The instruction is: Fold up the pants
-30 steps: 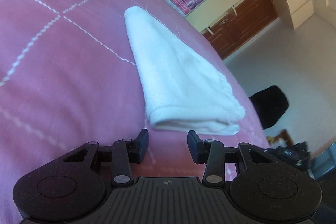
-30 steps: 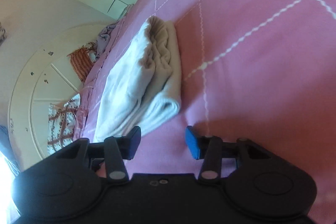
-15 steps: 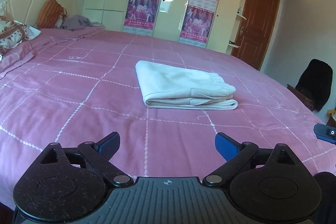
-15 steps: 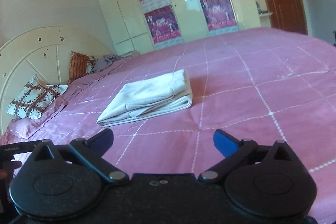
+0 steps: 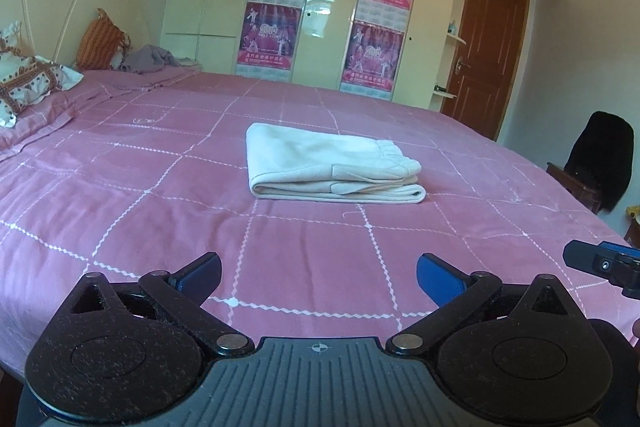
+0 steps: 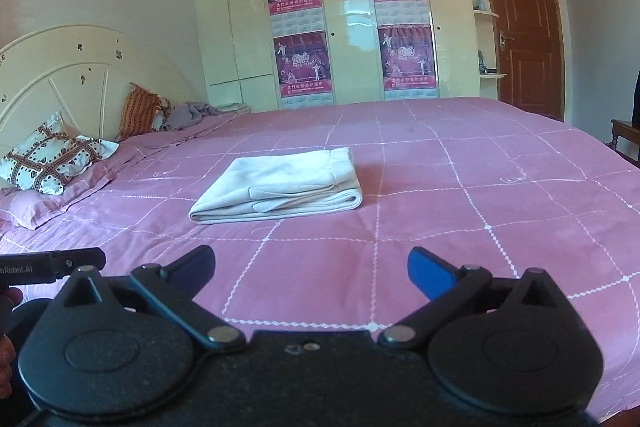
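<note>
My left gripper (image 5: 318, 277) is spread wide with nothing between its fingers, held low over the near edge of the bed (image 5: 120, 187). My right gripper (image 6: 310, 267) is spread the same way and holds nothing either. The pants (image 5: 328, 163) lie folded into a flat, cream-coloured stack in the middle of the pink checked bedspread, well apart from both grippers; in the right view the pants (image 6: 280, 187) show their layered edges toward me, with the waistband on the right end.

The only storage in sight is the wardrobe (image 5: 328, 7) along the far wall, its doors closed and hung with four pink posters (image 6: 302, 65), so I cannot tell what it holds. Open corner shelves (image 6: 486, 7) beside the brown door (image 5: 486, 51) carry a few small things too small to make out.

At the head of the bed a patterned pillow (image 6: 52, 159), an orange cushion (image 6: 138, 111) and a crumpled grey cloth (image 6: 192, 113) sit by the headboard. A dark garment (image 5: 600, 163) drapes over a chair that is mostly hidden. Only a tip of my right gripper shows at the left view's edge.
</note>
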The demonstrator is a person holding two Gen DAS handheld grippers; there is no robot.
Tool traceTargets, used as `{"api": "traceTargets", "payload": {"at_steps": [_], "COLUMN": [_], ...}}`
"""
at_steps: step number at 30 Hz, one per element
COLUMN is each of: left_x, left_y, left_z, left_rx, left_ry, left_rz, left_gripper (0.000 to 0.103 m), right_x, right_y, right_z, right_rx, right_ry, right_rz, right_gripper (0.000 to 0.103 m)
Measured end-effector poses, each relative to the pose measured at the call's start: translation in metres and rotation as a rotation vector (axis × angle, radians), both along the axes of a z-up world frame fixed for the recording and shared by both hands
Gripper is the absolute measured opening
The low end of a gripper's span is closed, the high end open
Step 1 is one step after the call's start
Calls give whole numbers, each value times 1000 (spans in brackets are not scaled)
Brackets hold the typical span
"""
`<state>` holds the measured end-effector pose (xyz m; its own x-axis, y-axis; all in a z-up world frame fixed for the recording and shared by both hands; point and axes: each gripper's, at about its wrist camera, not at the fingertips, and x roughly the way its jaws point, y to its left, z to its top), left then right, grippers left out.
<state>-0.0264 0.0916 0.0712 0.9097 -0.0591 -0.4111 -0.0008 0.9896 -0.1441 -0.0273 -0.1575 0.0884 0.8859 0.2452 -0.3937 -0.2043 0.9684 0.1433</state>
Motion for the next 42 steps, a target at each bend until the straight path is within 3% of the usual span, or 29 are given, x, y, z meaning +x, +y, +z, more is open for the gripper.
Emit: {"api": "traceTargets", "payload": {"at_steps": [9, 42], "left_x": [-13, -27], "left_y": [-11, -18], "left_z": [15, 15], "left_rx": [26, 43], "left_ry": [-51, -74], "left_rz": [-24, -44], "left_gripper": [103, 103], "right_x": [-10, -10], "right_y": [4, 1], "right_z": [3, 0], "right_rx": [-4, 28], "right_ry": [-21, -11], "right_rz": [-3, -43], "right_gripper": [103, 103]}}
